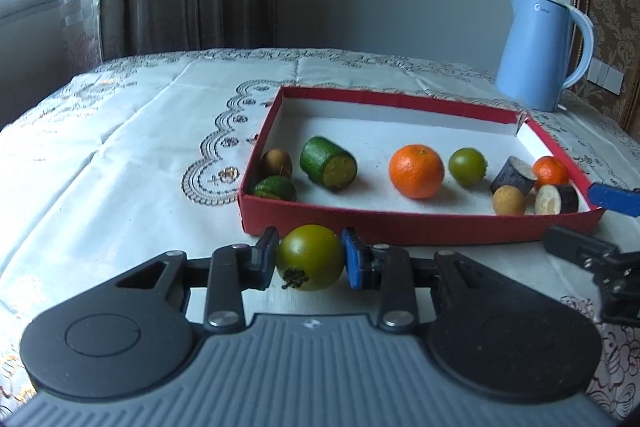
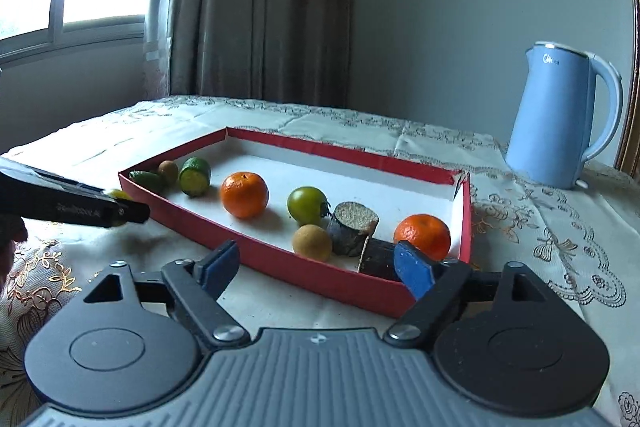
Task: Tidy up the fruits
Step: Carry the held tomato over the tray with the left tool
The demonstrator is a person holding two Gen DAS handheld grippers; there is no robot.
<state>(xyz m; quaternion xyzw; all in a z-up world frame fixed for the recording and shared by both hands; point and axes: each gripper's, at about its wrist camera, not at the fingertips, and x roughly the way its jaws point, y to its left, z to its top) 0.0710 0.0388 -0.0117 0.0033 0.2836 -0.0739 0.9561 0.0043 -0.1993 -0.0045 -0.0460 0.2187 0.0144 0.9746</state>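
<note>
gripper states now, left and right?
Left hand-held gripper: closed on the round green tomato, just outside the red box.
Right hand-held gripper: open, nothing held.

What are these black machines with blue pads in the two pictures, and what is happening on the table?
They are hand-held tongs, one in each of a person's hands; no robot arm is here. Each picture comes from a camera on one tool, looking forward along its fingers. The left tongs are shut on a green tomato, in front of the red box. The right tongs stand open with nothing between the pads, at the box's near right corner. Inside the box lie two oranges, another green tomato, cut green and dark pieces and small brown fruits. A blue kettle stands on the tablecloth behind.
</note>
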